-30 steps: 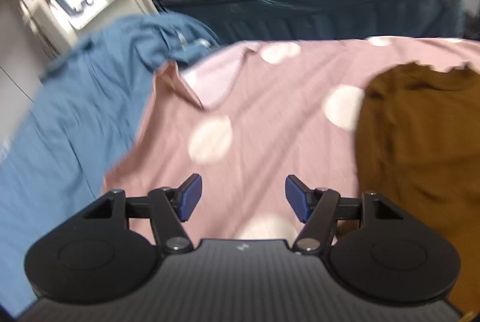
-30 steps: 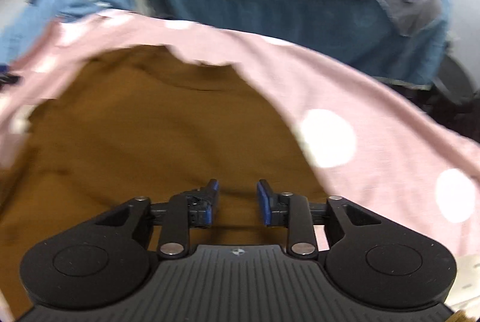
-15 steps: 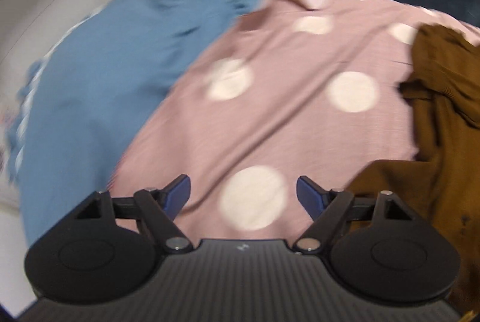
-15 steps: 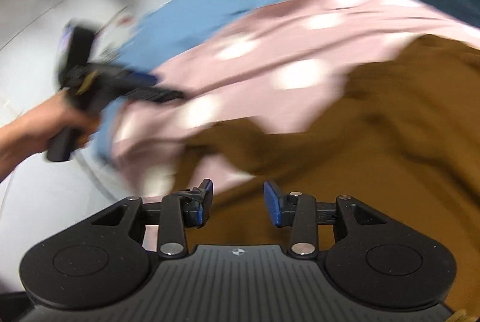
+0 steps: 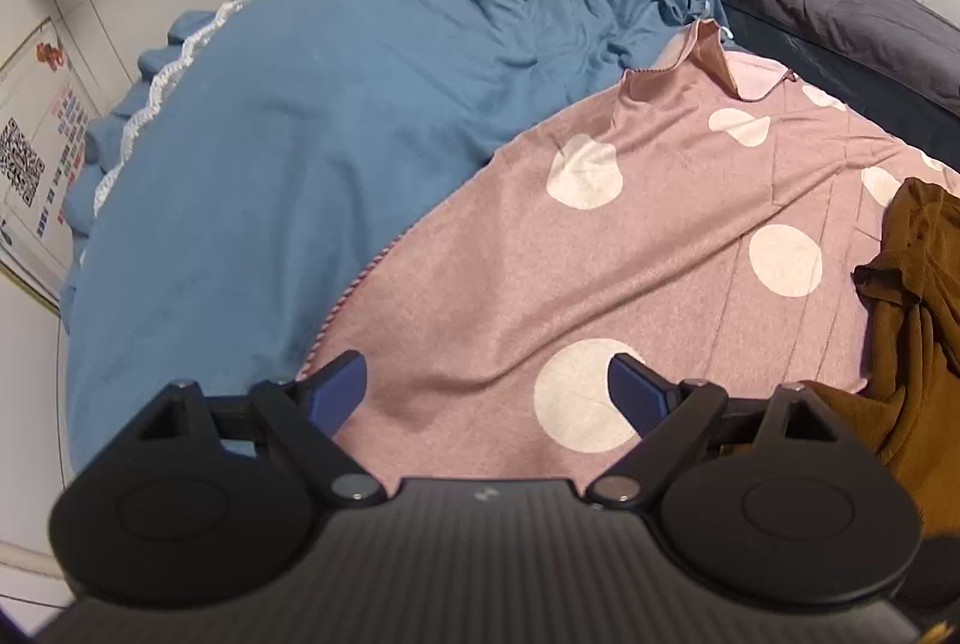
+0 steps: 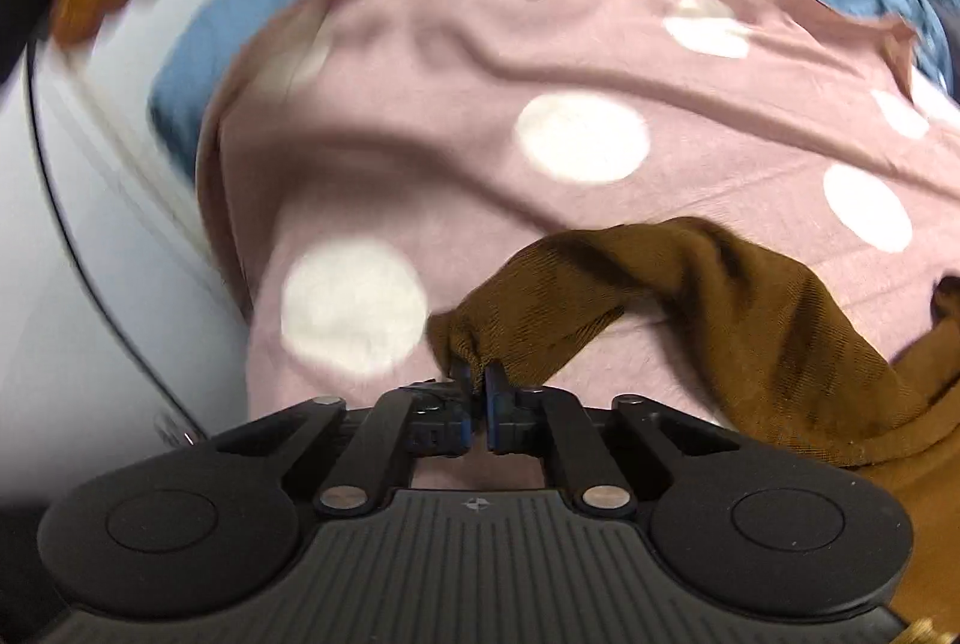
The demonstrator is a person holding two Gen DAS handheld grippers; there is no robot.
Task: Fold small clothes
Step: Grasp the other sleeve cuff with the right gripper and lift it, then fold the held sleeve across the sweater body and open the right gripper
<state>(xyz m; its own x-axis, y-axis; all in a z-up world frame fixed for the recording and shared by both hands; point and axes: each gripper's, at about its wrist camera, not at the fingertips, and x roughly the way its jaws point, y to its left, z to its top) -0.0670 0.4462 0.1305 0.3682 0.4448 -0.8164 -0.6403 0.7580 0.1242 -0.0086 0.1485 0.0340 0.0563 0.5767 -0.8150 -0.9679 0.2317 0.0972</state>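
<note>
Brown garment [image 6: 750, 296] is pinched at one edge by the clenched right claw [image 6: 479, 386], the rest trailing rightward over the pink dotted sheet [image 6: 420, 176]. Left claw [image 5: 489, 389] is held released, empty. Through blur, a sleeve seems gripped; it should be drawn taut before being laid flat.

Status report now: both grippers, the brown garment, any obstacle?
Left gripper open, empty, above pink dotted sheet. Right gripper shut on brown garment edge. Garment crumpled, unfolded. No obstacle visible.
</note>
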